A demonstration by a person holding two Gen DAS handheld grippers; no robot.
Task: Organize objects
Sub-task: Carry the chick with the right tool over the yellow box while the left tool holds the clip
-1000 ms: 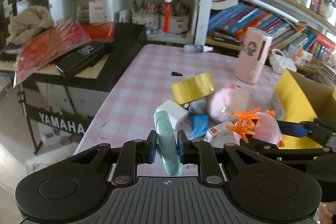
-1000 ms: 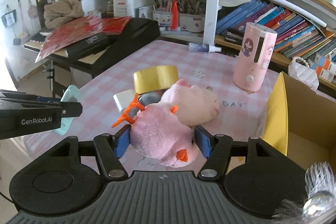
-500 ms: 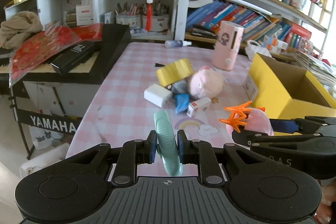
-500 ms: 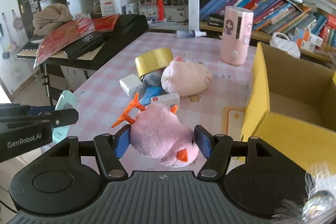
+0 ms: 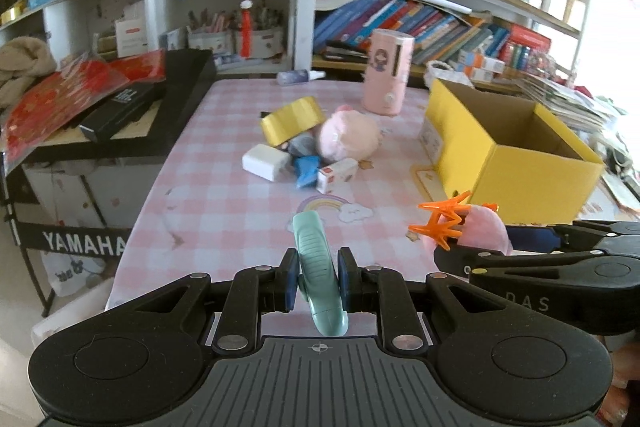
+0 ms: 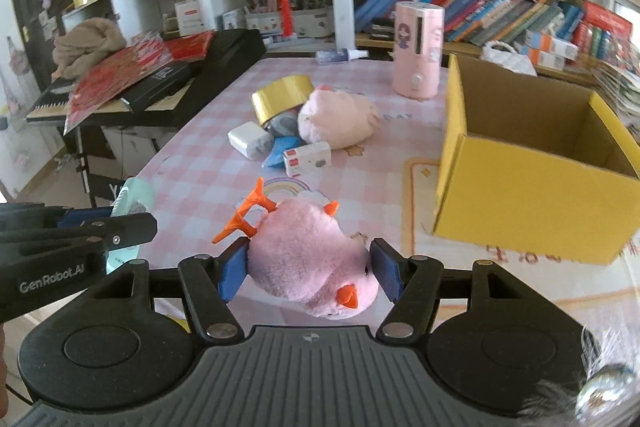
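**Both grippers loaded above the checked table**

On the left we see the left gripper (image 5: pixel 318 283) pinching a mint-green flat object (image 5: pixel 318 267) edge-on between its blue pads, above the near edge of the pink checked table (image 5: pixel 224 211). Moving right, a pile sits mid-table: a gold tape roll (image 6: pixel 282 99), a white block (image 6: pixel 248 139), a blue packet (image 6: pixel 278 151), a small red-and-white box (image 6: pixel 307 158) and a pink plush pig (image 6: pixel 340 123) against them. Next, the right gripper (image 6: pixel 308 267) is clamped on a pink plush chick (image 6: pixel 312 263), orange feet sticking out to the left. Far right stands the open yellow cardboard box (image 6: pixel 532 203), near the chick but apart from it.
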